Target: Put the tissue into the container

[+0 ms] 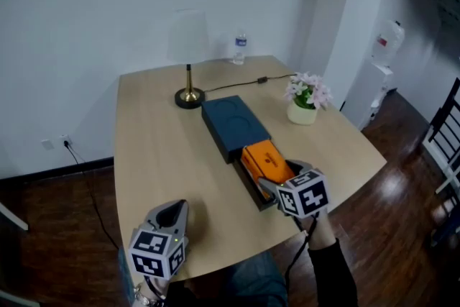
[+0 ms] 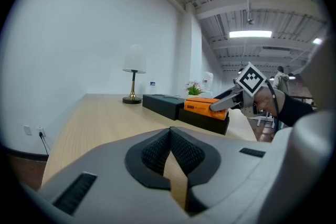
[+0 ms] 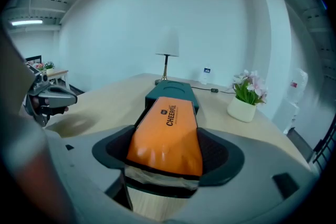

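An orange tissue pack (image 1: pixel 267 160) lies lengthwise over the pulled-out black tray (image 1: pixel 253 190) of a dark blue container (image 1: pixel 233 124) in the middle of the table. My right gripper (image 1: pixel 272 182) is shut on the pack's near end; in the right gripper view its pads press both sides of the pack (image 3: pixel 168 128), with the container (image 3: pixel 170 91) just beyond. The left gripper view shows the pack (image 2: pixel 202 106) resting in the tray, held by the right gripper (image 2: pixel 227 102). My left gripper (image 1: pixel 177 211) hovers shut and empty over the table's near left part.
At the back of the wooden table (image 1: pixel 154 147) stand a brass lamp (image 1: pixel 189 93), a water bottle (image 1: pixel 240 48) and a white flower pot (image 1: pixel 305 103), with a black cable (image 1: pixel 244 83) running between them. The table's near edge is close to both grippers. A chair (image 1: pixel 447 144) stands at the right.
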`<action>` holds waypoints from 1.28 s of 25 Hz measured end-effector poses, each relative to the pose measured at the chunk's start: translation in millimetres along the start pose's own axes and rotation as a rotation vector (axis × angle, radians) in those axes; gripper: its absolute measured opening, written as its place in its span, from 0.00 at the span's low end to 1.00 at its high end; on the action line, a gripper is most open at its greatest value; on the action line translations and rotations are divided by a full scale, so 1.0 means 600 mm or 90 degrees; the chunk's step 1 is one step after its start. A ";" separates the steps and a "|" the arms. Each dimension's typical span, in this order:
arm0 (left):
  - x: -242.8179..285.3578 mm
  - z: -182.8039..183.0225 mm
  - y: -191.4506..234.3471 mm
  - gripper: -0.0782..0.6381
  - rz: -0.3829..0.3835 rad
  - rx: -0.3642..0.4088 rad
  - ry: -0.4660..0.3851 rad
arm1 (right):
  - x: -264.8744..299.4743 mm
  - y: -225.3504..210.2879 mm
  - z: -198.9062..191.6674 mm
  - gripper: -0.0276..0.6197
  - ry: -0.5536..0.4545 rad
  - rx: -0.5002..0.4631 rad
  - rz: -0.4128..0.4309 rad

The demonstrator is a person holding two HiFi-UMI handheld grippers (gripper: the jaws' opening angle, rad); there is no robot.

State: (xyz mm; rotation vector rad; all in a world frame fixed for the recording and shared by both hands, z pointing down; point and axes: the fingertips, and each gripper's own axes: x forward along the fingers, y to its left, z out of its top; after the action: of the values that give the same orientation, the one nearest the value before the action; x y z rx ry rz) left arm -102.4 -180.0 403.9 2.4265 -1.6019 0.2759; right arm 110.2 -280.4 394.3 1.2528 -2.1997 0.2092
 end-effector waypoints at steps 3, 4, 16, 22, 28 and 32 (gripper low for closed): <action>-0.002 0.000 0.005 0.11 0.005 -0.001 0.001 | 0.015 0.002 -0.005 0.65 -0.001 -0.016 -0.007; -0.003 0.000 0.007 0.11 0.006 -0.001 0.001 | 0.015 0.000 -0.004 0.67 -0.006 -0.019 -0.011; -0.018 -0.013 0.064 0.11 0.058 -0.021 0.002 | -0.096 0.155 0.170 0.75 -0.260 -0.009 0.073; -0.027 -0.024 0.082 0.11 0.080 -0.018 0.007 | 0.028 0.287 0.109 0.74 -0.187 0.022 0.171; -0.028 -0.026 0.106 0.11 0.102 -0.028 -0.004 | 0.095 0.327 0.062 0.29 -0.143 0.031 0.154; -0.029 -0.019 0.107 0.11 0.102 -0.029 -0.015 | 0.086 0.316 0.070 0.05 -0.172 0.060 0.160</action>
State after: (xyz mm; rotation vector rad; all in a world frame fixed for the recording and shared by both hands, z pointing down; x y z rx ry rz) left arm -168.5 -185.9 415.0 2.2796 -1.7967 0.2354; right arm -83.8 -232.4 417.5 1.1031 -2.6085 0.2576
